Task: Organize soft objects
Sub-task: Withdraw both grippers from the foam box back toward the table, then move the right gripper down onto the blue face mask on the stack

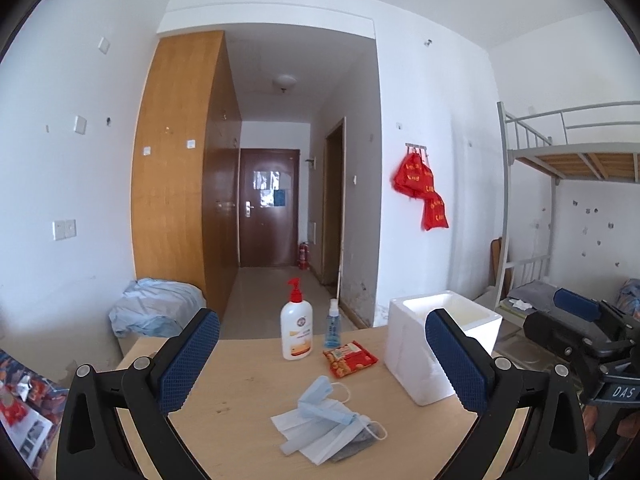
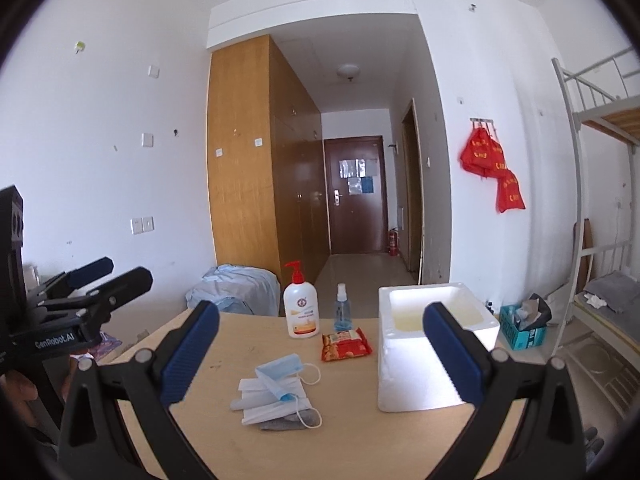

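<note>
Both grippers hover above the near table edge, nothing picked yet. Left gripper [image 1: 322,354] spread wide and empty, right gripper [image 2: 320,344] likewise released and empty.

Closest target: pile of face masks [image 1: 326,420] lying loose on the table [image 1: 224,396], roughly centre, between both sets of fingers in either view. Blue mask on top, white ones under, something grey at the bottom, ear loops trailing right. Red snack pack [image 1: 350,358] just beyond the pile, apart from it. White foam box [image 1: 436,344] on the right side of the table, open top, looks empty inside; likely the drop-off, but that's my guess.

Step, as I read it: pre-grasp, task barely started. Next move calls for coming down on the stack and pinching the layers together; thin, floppy, will slide apart or snag by a loop if caught at the edge only.

Room: bare tabletop left of the pile, good approach lane. Box wall sits near the right fingers, so keep lateral clearance there. Behind the pack stand a pump bottle [image 1: 297,328] and a small spray bottle [image 1: 333,326], upright, tippable, near the far edge. Right edge drops off just past the box
</note>
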The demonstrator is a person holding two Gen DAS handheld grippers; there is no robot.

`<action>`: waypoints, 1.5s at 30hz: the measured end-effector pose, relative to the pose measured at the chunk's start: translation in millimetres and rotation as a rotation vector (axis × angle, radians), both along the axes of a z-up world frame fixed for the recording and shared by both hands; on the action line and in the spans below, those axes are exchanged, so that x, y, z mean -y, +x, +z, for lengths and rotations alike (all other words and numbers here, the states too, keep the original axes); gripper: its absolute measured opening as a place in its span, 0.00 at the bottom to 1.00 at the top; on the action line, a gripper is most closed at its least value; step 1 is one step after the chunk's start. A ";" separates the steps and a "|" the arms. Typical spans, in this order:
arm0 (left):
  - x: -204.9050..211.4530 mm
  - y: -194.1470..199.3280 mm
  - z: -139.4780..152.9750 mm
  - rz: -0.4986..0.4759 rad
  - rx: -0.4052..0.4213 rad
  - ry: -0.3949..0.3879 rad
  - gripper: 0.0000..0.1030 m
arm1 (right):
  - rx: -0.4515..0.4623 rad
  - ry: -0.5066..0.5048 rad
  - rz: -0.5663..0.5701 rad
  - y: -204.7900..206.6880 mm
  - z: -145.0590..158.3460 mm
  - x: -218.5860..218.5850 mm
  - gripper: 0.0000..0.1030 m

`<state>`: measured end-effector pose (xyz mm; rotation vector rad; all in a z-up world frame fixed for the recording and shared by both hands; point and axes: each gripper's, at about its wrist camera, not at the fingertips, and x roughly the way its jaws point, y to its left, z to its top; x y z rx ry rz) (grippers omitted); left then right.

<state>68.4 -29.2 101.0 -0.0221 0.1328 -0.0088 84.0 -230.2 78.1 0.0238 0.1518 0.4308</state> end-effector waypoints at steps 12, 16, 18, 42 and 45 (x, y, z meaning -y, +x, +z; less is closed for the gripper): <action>-19.6 -16.1 -36.8 0.061 0.016 0.039 1.00 | -0.033 0.010 0.039 -0.9 -32.4 -25.6 1.00; -30.5 -18.6 -51.0 0.079 0.015 0.032 1.00 | -0.052 -0.019 0.061 -1.8 -46.1 -36.5 1.00; -35.6 -18.4 -58.6 0.081 0.010 0.034 1.00 | -0.063 -0.035 0.069 -0.3 -52.2 -40.5 1.00; -60.8 0.1 -100.1 0.106 -0.091 -0.014 1.00 | -0.165 -0.093 0.140 26.8 -80.1 -74.4 1.00; -63.1 5.7 -102.9 0.093 -0.113 -0.024 1.00 | -0.178 -0.098 0.142 32.4 -82.1 -77.1 1.00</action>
